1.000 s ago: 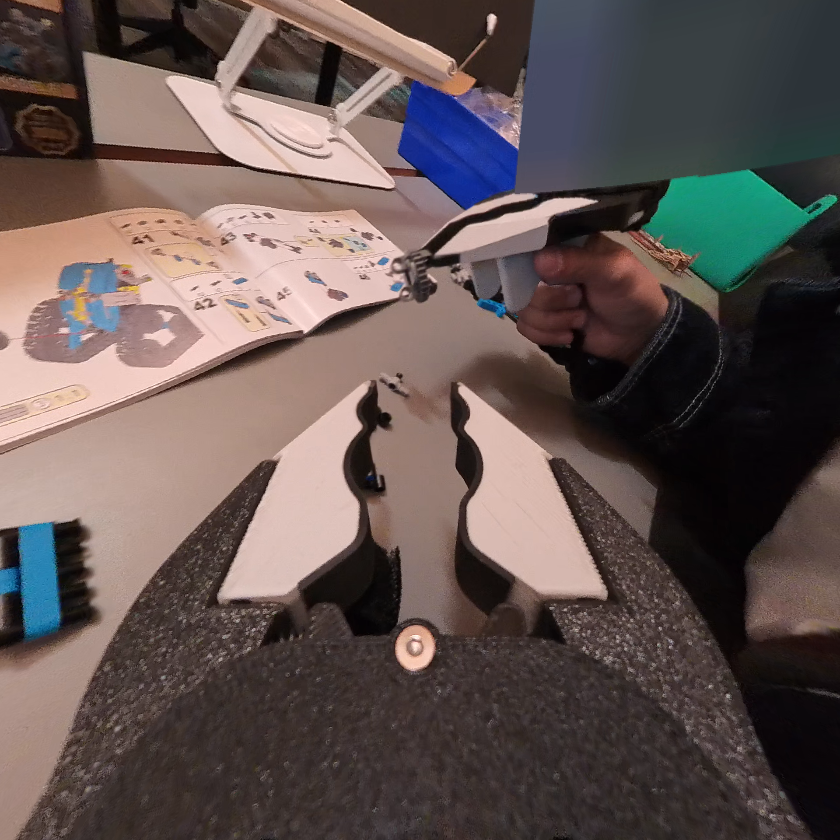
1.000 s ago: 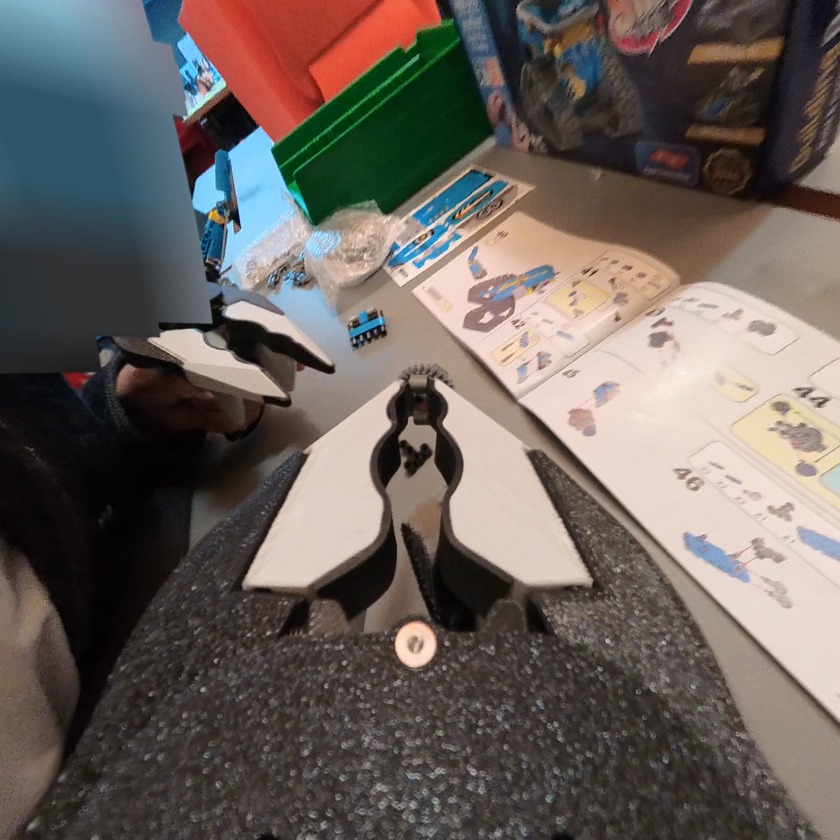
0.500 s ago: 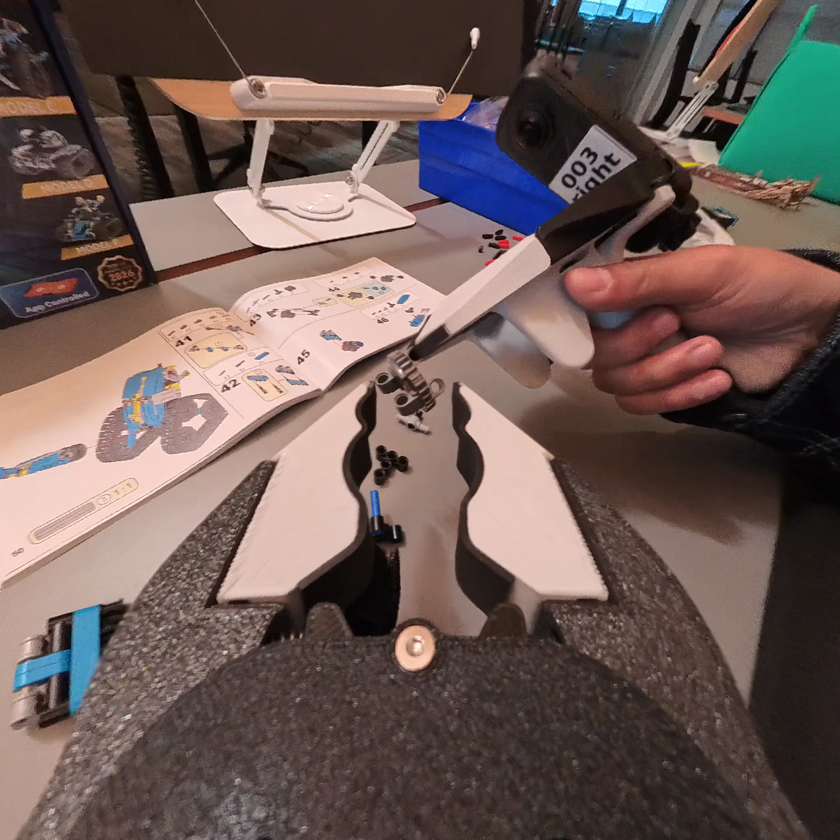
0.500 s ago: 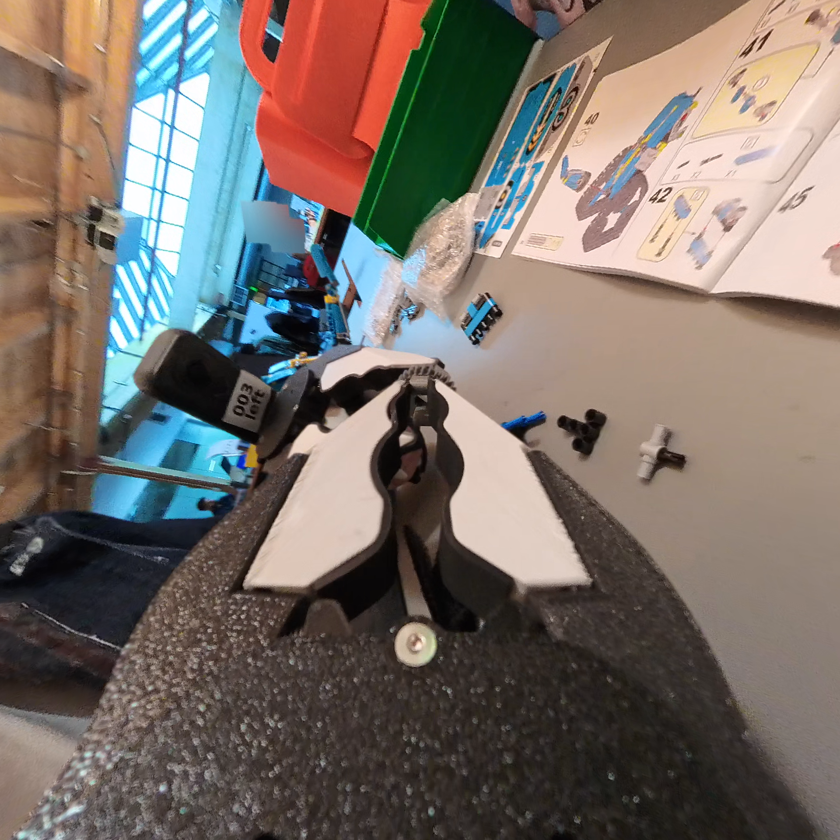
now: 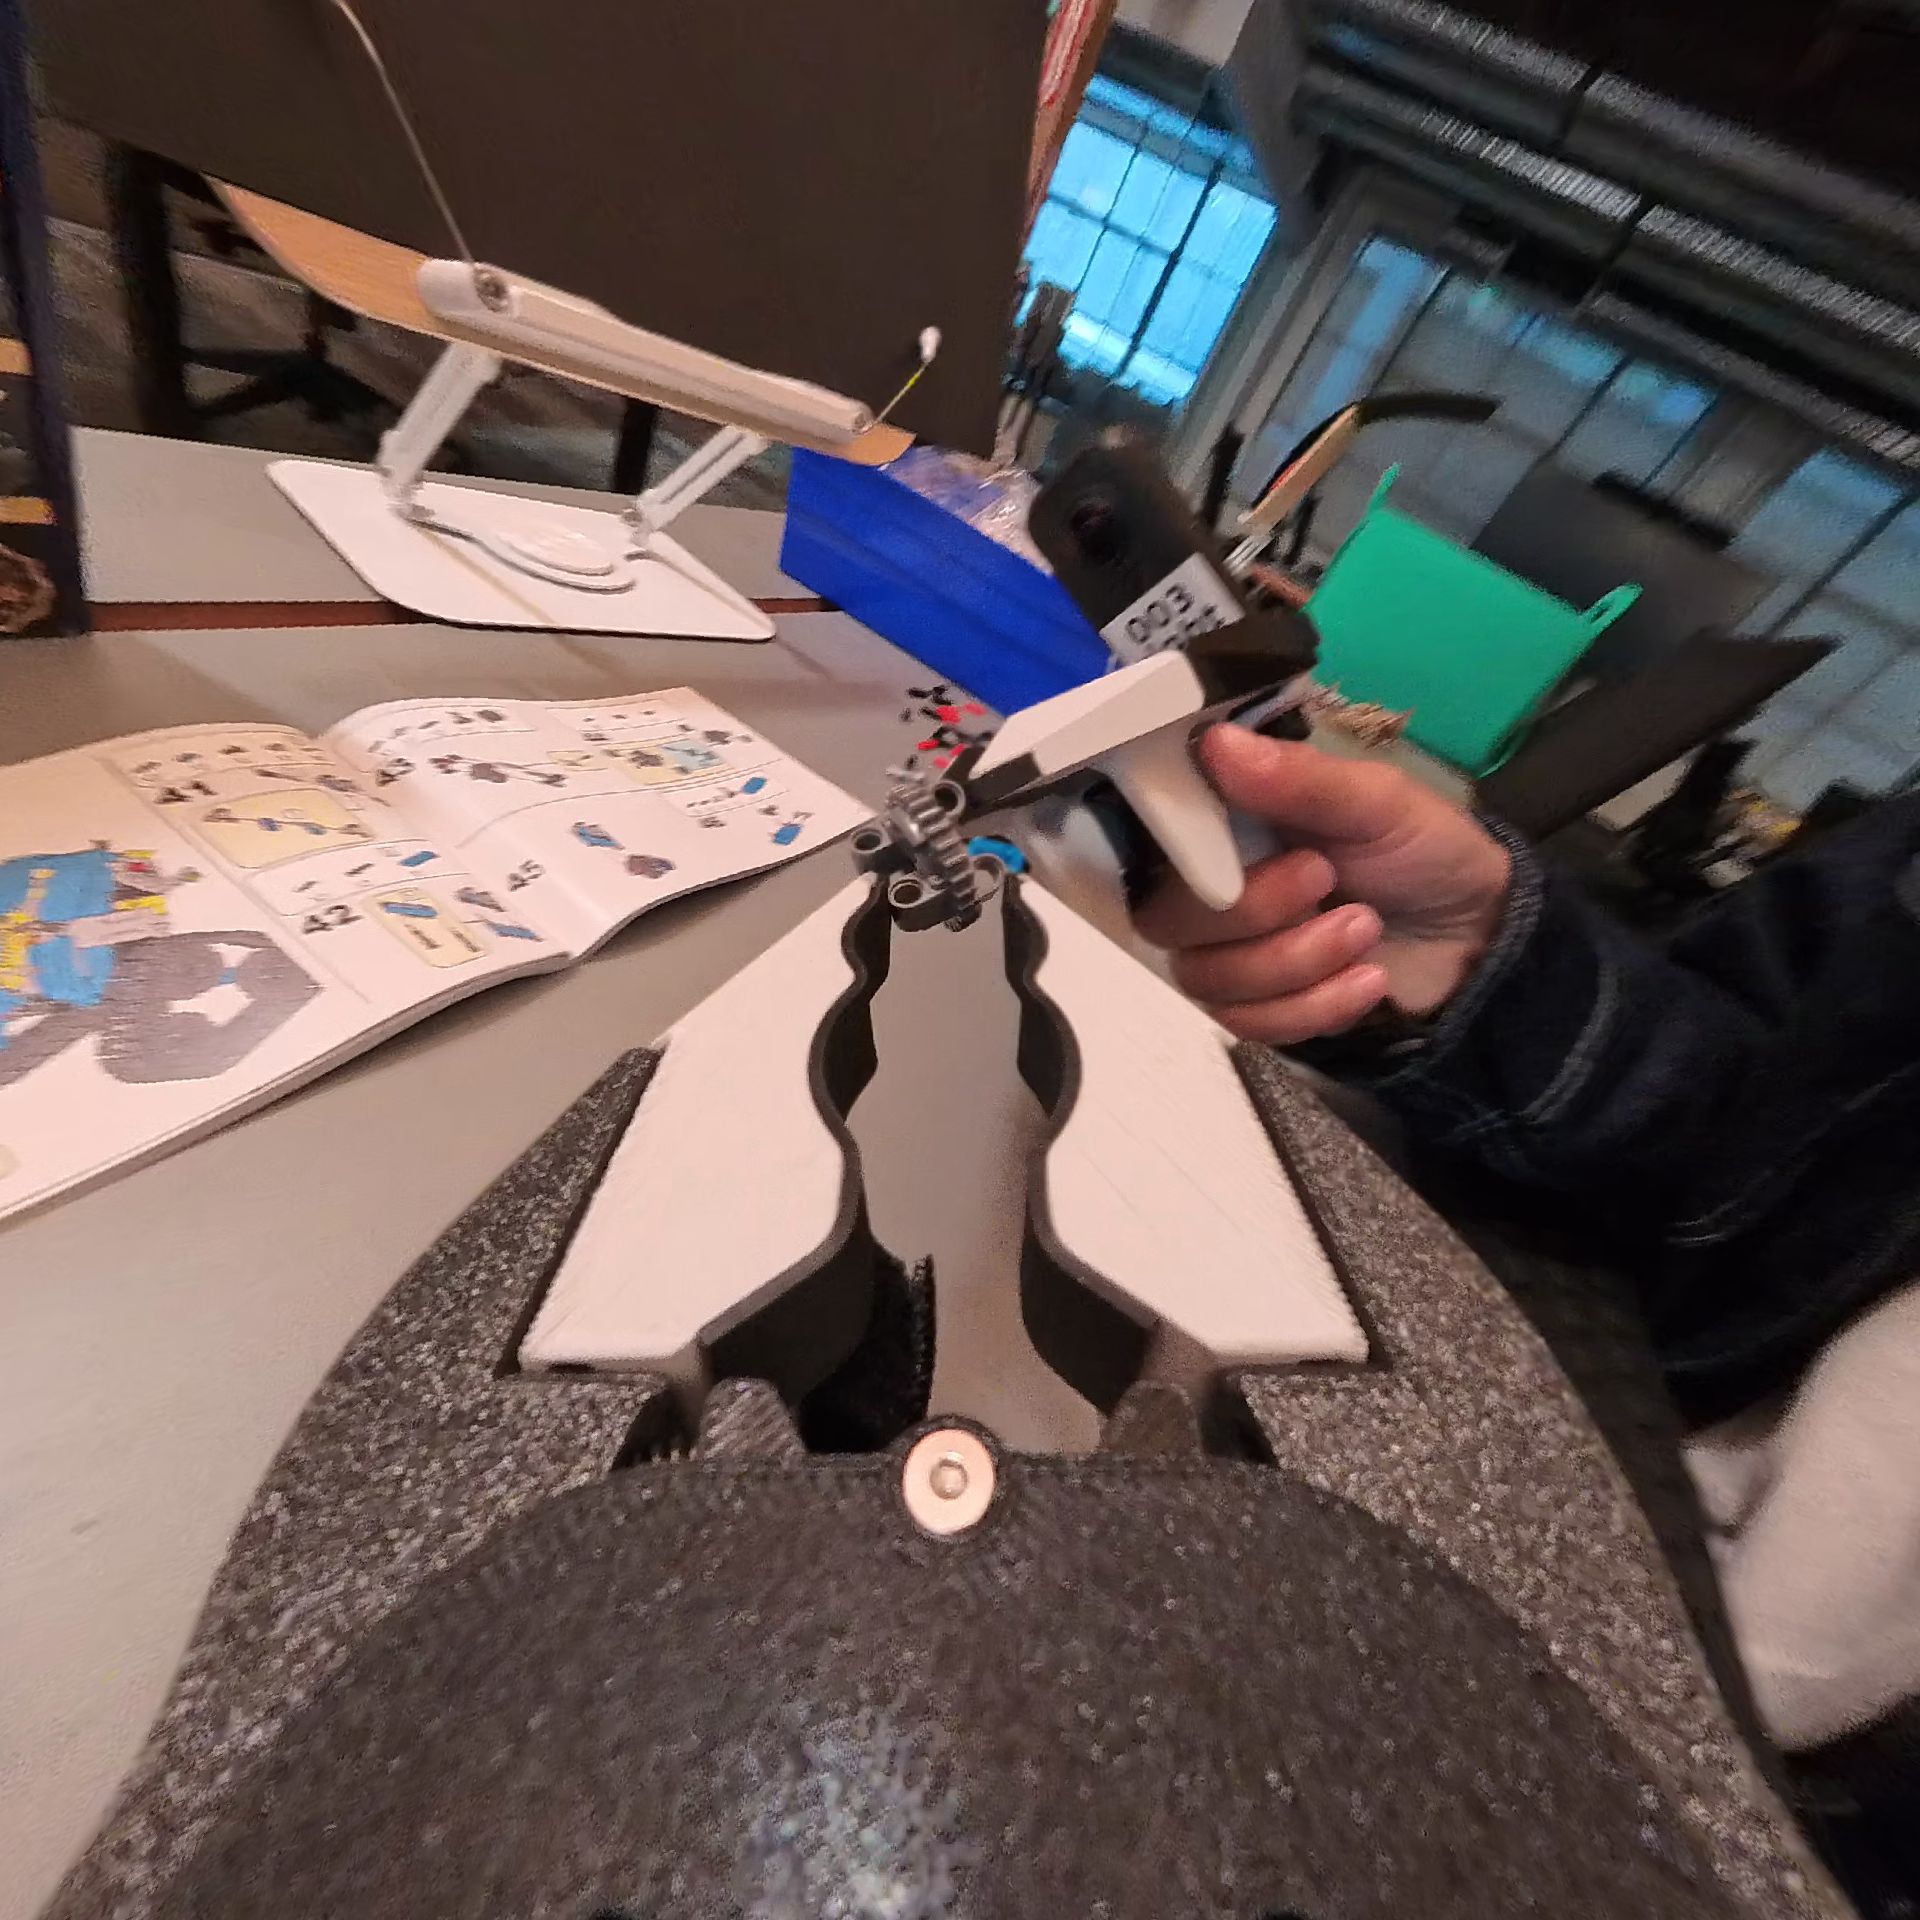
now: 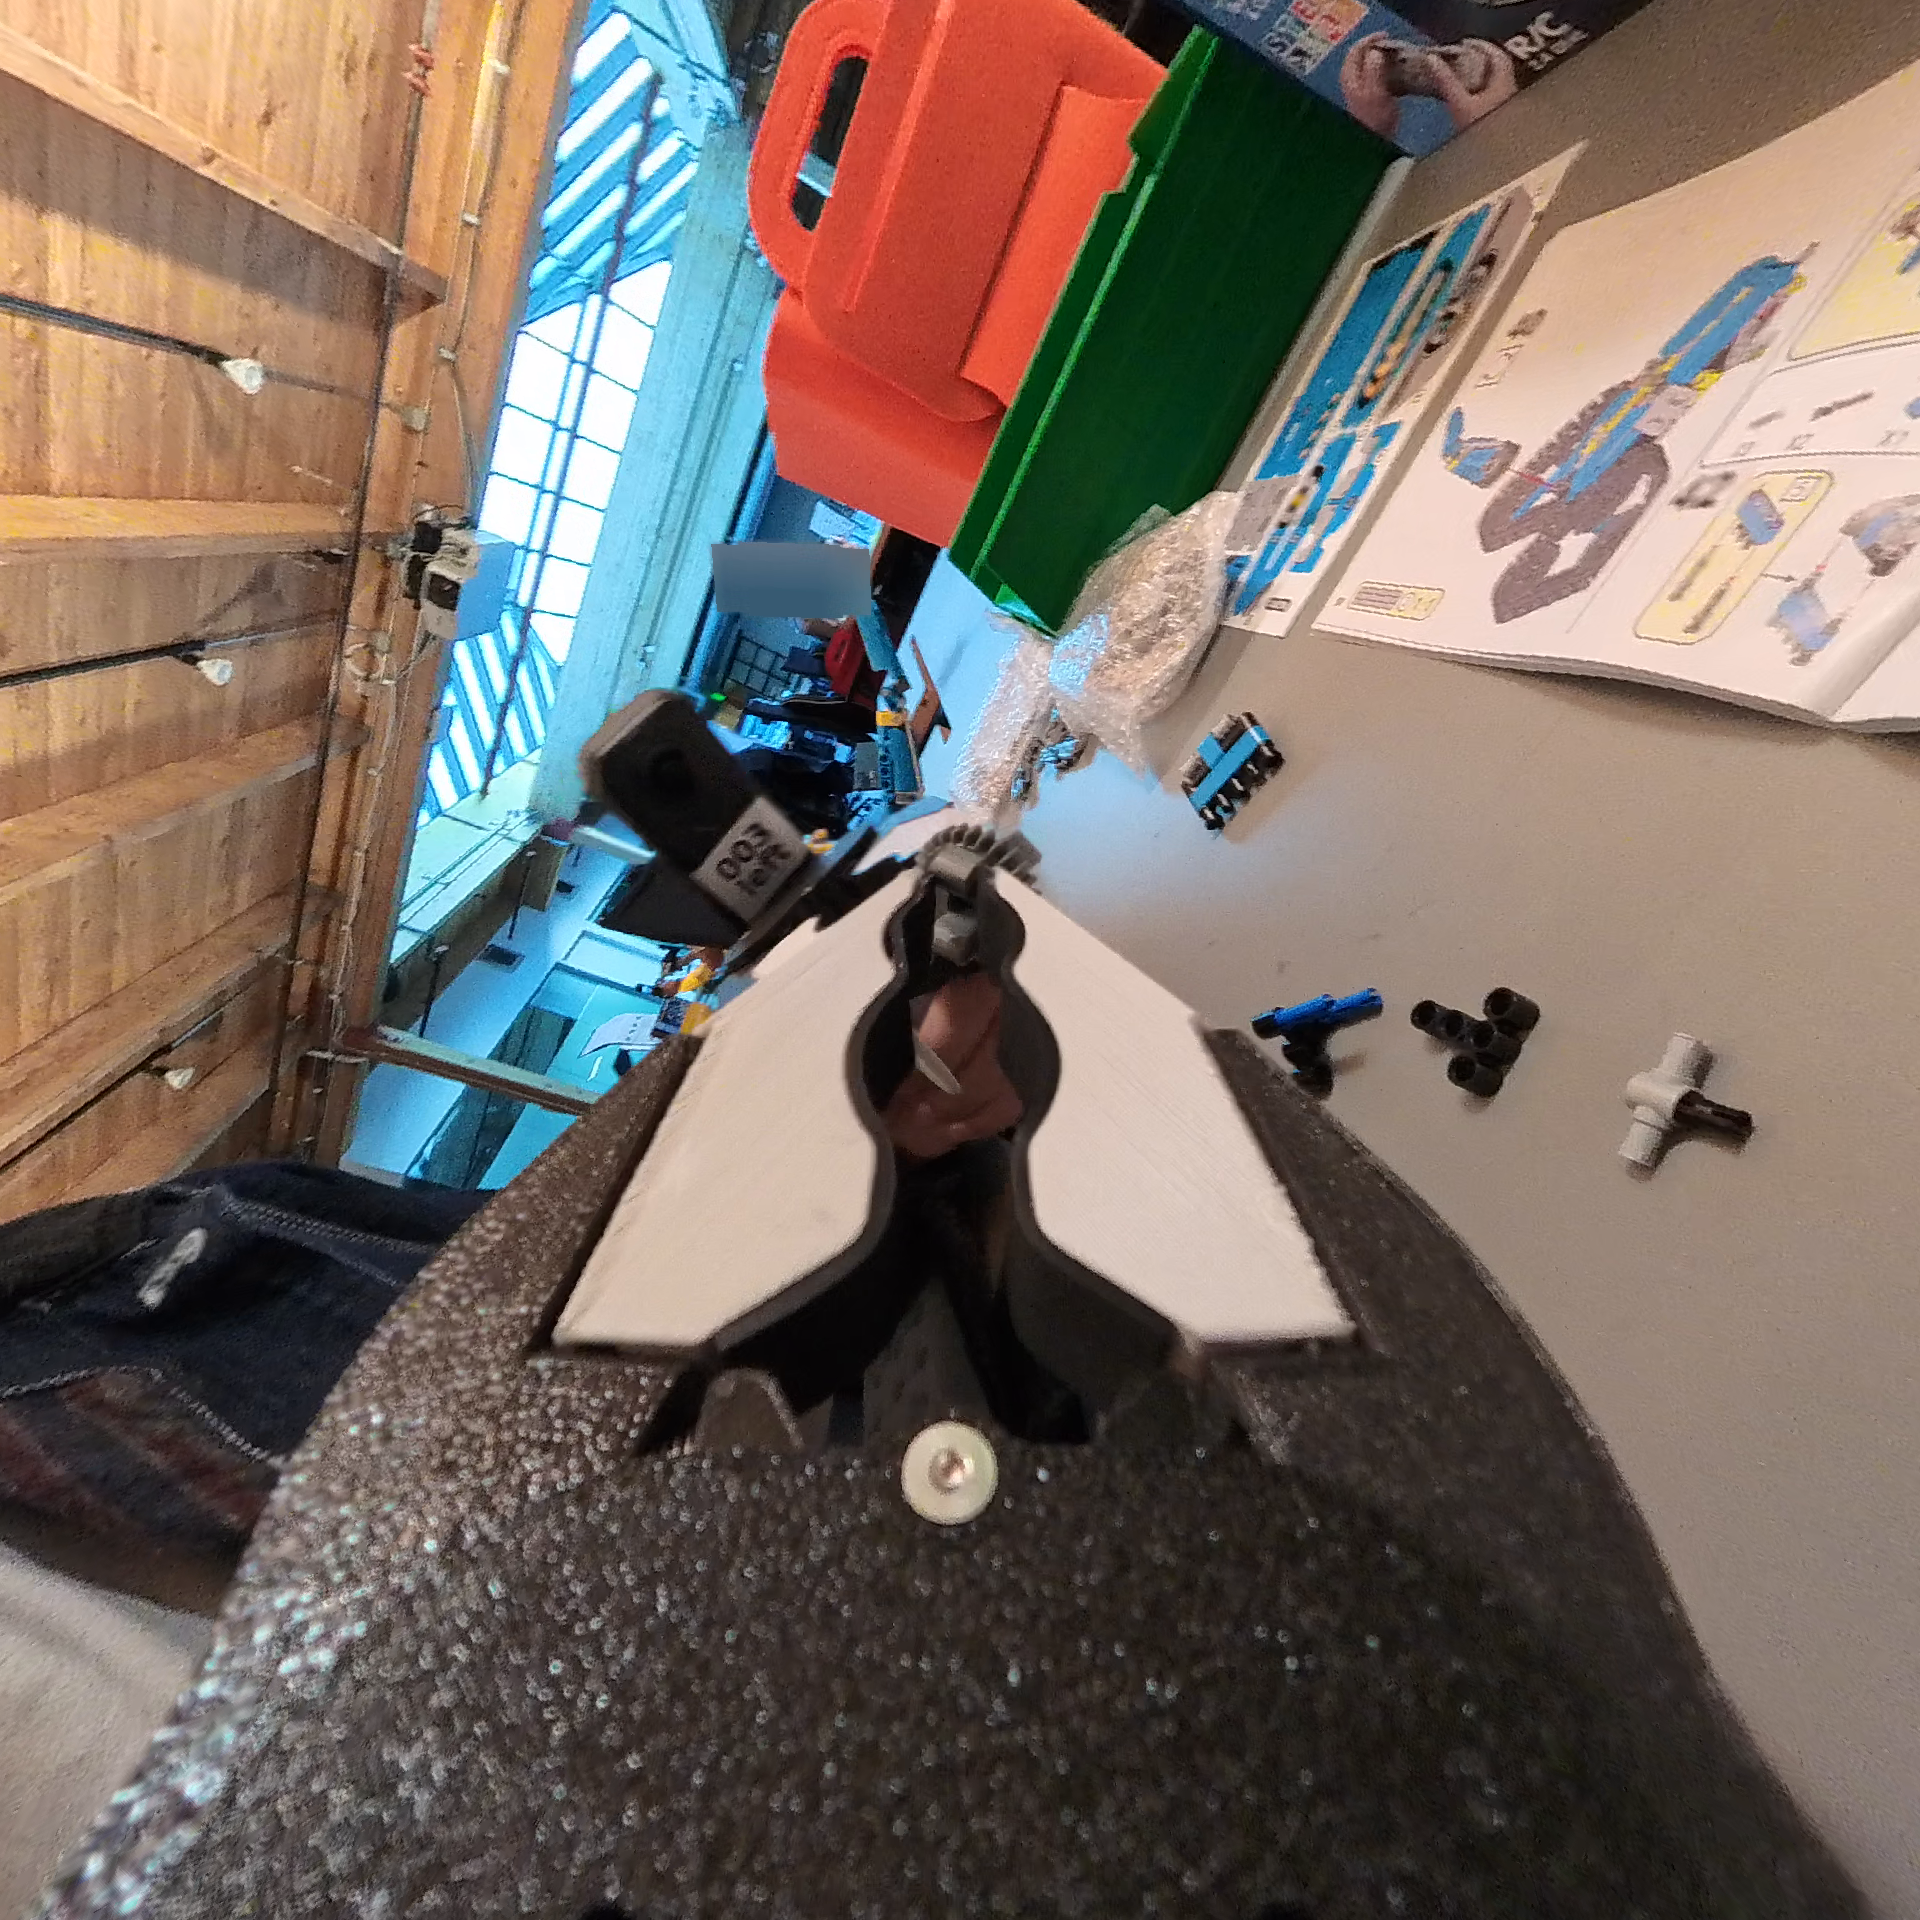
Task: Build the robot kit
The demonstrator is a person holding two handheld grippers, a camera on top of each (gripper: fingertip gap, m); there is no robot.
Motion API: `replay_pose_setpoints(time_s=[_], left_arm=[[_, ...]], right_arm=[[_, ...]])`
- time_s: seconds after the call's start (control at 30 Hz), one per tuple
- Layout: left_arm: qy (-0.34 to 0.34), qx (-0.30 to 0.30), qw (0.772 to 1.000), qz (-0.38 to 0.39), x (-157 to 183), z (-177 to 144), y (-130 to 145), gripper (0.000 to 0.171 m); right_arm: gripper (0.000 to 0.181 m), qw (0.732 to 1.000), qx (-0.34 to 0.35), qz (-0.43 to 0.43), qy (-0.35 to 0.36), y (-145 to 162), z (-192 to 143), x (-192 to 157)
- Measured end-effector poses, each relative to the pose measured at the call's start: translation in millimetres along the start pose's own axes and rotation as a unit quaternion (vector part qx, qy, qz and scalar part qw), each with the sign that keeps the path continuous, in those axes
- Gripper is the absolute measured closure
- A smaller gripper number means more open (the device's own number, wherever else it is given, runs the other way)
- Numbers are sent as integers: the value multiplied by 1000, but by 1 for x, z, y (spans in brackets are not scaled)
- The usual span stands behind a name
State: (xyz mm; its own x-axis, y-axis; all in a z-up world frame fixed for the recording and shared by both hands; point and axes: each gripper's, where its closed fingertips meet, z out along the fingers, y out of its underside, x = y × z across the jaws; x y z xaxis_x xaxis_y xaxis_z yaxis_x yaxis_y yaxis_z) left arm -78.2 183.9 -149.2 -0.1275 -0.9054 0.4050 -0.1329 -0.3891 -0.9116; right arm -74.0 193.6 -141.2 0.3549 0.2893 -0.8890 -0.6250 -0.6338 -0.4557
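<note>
You're pinching the small grey gear assembly [image 5: 928, 847] tight in your right gripper [image 6: 961, 878], holding it above the table [image 5: 208, 1299], right at your left gripper's [image 5: 940, 914] parted tips. It's probably light, rigid plastic; best gripped by the beam, not the teeth.

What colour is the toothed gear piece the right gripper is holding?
Grey: the gear piece shows best in the left wrist view, pinched in the right gripper.

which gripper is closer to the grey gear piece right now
Right. The right gripper is shut on the grey gear piece, holding it in the air. The left gripper is open just below it, fingertips either side, apparently not touching.
</note>
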Motion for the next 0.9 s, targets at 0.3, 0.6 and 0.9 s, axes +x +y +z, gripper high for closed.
replay_pose_setpoints(time_s=[0.3, 0.6, 0.9], left_arm=[[174, 88, 965, -176, 24, -19, -31, 151], [230, 99, 935, -252, 32, -22, -35, 151], [250, 82, 915, -307, 37, -12, -24, 151]], right_arm=[[153, 962, -11, -270, -39, -8, -18, -31], [136, 832, 40, -554, 13, 7, -8, -43], [149, 799, 53, -596, 55, 13, -1, -38]])
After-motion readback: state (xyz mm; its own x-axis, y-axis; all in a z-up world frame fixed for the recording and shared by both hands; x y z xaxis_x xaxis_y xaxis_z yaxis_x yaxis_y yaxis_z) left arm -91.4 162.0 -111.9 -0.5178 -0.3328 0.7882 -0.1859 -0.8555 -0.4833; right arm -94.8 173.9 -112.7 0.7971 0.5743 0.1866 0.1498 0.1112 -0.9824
